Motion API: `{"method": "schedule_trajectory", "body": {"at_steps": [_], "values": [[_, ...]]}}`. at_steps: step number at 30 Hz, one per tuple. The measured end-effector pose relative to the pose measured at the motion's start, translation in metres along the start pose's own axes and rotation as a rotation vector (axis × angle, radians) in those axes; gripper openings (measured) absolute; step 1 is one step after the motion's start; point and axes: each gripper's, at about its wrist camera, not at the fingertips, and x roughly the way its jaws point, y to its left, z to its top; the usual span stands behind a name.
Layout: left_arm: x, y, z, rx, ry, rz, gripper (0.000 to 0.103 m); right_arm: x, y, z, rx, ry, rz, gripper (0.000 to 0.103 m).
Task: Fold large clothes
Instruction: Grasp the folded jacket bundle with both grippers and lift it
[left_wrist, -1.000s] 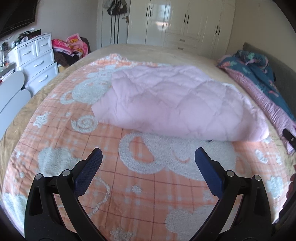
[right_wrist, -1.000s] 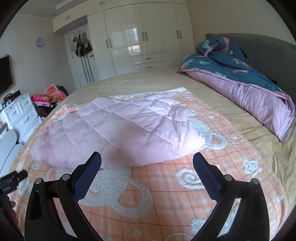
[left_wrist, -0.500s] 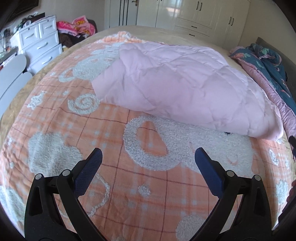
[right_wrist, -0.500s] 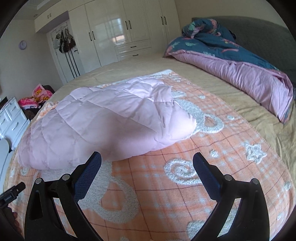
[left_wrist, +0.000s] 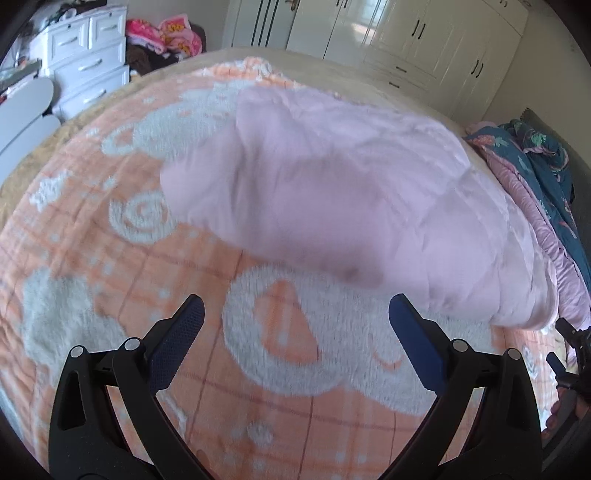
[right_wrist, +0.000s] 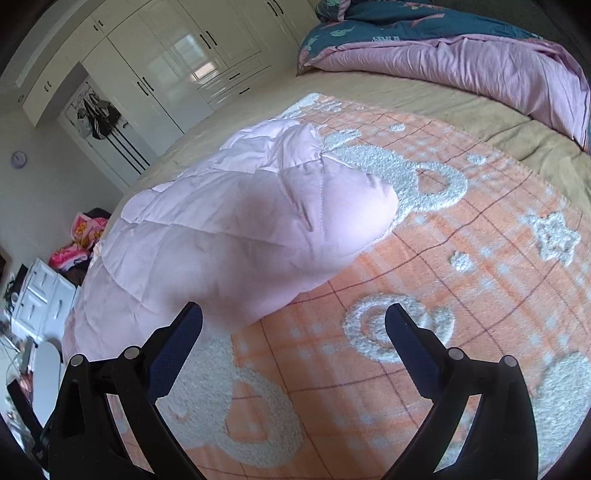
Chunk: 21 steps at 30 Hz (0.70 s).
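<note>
A puffy pale pink quilted garment (left_wrist: 354, 192) lies folded over on an orange-and-white plaid blanket (left_wrist: 110, 266) that covers the bed. My left gripper (left_wrist: 295, 317) is open, low over the blanket, a short way in front of the garment's near edge. In the right wrist view the same pink garment (right_wrist: 236, 236) fills the left middle. My right gripper (right_wrist: 293, 317) is open; its left fingertip (right_wrist: 184, 325) is right at the garment's near edge, the right one over bare blanket (right_wrist: 461, 295). Nothing is between either pair of fingers.
A teal-and-mauve duvet (right_wrist: 461, 55) is heaped along the headboard side. White drawers (left_wrist: 88, 59) and a pile of bright pink clothes (left_wrist: 166, 33) stand past the bed's far left corner. White wardrobes (right_wrist: 177, 59) line the back wall. Tan sheet (right_wrist: 443, 107) borders the blanket.
Both grippers have dropped lower and moved in toward the pink garment, which now looks much larger. Both stay open. The garment has not moved.
</note>
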Motion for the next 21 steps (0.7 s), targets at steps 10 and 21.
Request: {"method": "schedule_trajectory", "body": {"at_steps": [10,21], "values": [[0.029,0.019,0.036,-0.247,0.027,-0.225,0.094,0.032,-0.009,0.027,0.148,0.050,0.087,0.099],[0.083,0.044,0.045,-0.497,0.086,-0.345,0.094,0.072,-0.022,0.040,0.230,0.085,0.179,0.099]]}}
